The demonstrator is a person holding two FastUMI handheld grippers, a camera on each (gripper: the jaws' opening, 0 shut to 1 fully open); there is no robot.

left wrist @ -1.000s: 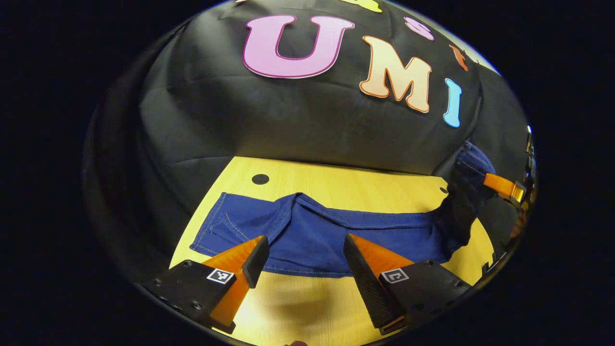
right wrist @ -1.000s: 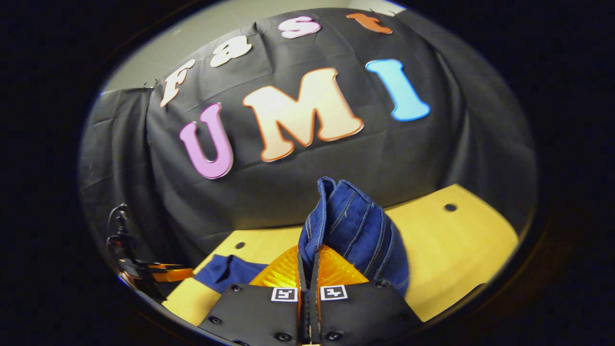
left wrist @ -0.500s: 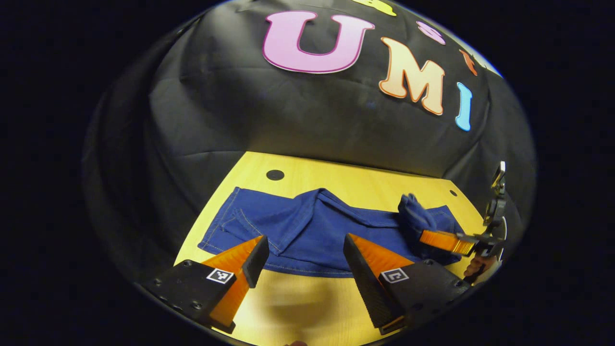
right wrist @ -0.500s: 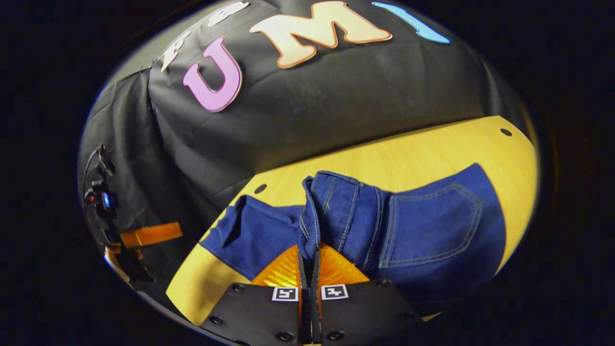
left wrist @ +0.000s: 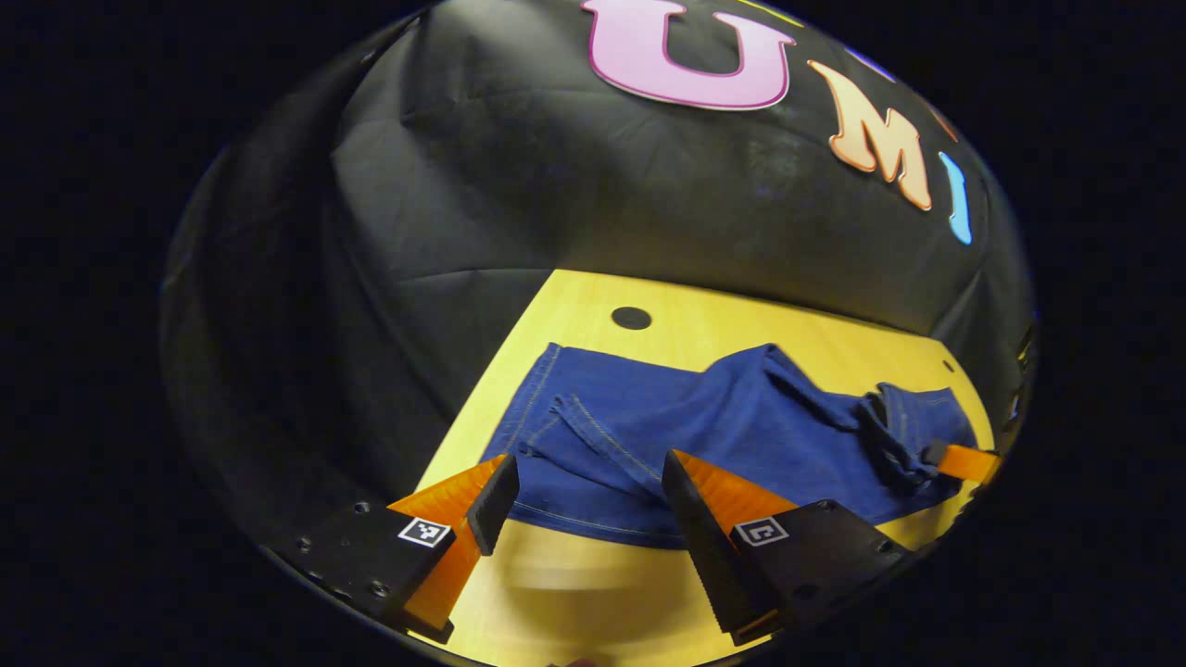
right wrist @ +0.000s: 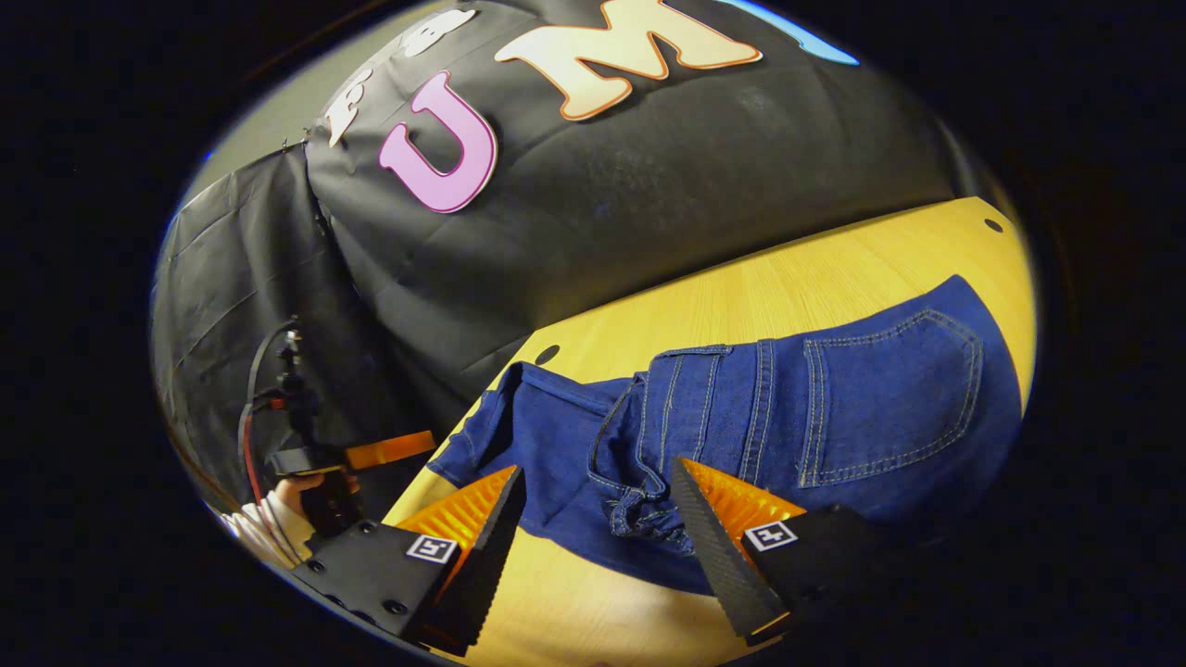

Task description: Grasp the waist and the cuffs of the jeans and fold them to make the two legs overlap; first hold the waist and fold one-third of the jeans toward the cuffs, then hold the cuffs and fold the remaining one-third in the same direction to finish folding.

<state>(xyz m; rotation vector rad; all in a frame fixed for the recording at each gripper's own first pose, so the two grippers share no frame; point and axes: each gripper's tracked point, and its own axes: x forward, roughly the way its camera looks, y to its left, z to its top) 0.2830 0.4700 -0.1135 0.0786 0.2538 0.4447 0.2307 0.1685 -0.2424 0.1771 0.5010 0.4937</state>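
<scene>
Dark blue denim jeans (right wrist: pixel 741 435) with pale contrast stitching lie on the yellow wood-grain worktop (right wrist: pixel 788 278), in front of the black cloth wall.

Right tool (right wrist: pixel 598 533): fingers spread, nothing between them. The bunched waistband (right wrist: pixel 639 500) sits on the denim just ahead of the gap, not gripped. A back pocket (right wrist: pixel 889 398) faces up beside it, flat.

Left tool (left wrist: pixel 579 505): fingers also spread, hovering at the near edge of the jeans (left wrist: pixel 686 435), over the cuff end (left wrist: pixel 547 408) with its stitched hem. No cloth pinched.

In the left gripper view the right tool's finger (left wrist: pixel 964 460) shows at the far end, close by the crumpled waist.

Judgement on progress: the legs look overlapped, since one long band of denim lies along the worktop. The waist section appears laid over toward the cuffs, so the first third seems done, though the waistband is rumpled and the fold line untidy. Remaining: grip the cuffs and carry the last third over. The cuff end lies flat and unfolded.
</scene>
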